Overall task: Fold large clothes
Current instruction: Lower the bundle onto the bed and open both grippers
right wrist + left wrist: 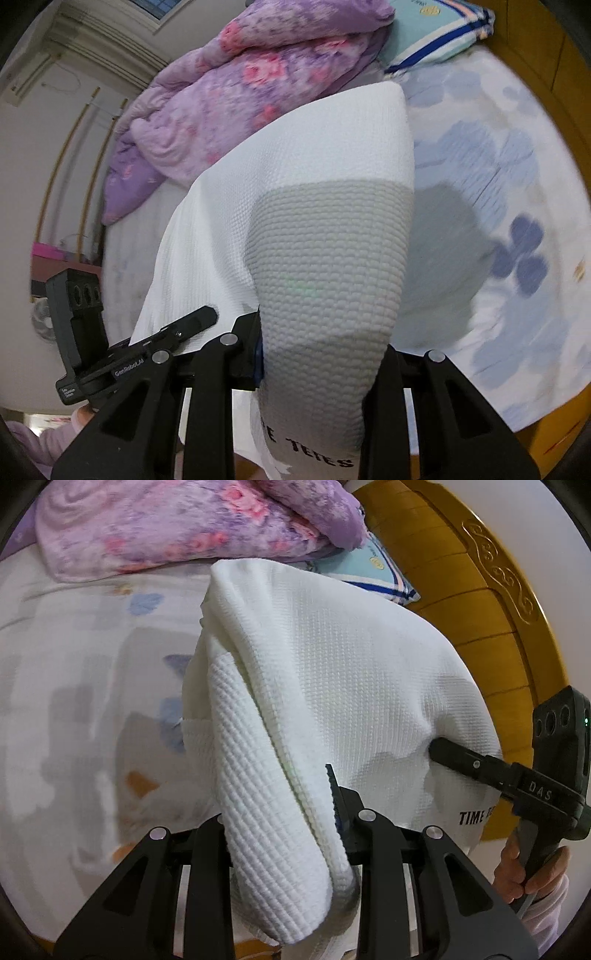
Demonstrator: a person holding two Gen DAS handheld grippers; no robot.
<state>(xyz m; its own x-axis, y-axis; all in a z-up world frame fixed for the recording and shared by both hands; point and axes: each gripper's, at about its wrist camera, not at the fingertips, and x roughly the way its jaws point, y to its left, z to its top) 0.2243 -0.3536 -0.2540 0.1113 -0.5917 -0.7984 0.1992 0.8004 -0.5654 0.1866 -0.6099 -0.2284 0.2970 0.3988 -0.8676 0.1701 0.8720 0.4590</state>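
A bed with a pale flower-printed sheet [74,672], a purple floral quilt [177,520] and a carved yellow wooden headboard [491,602] fills the left wrist view, where the left gripper [280,812] clamps a white waffle-knit garment [332,657] lifted above the sheet. In the right wrist view, the right gripper [321,354] pinches the same garment's lettered edge.

purple floral quilt [177,528], striped pillow [436,33], flowered bedsheet [517,206], wooden headboard [480,602]
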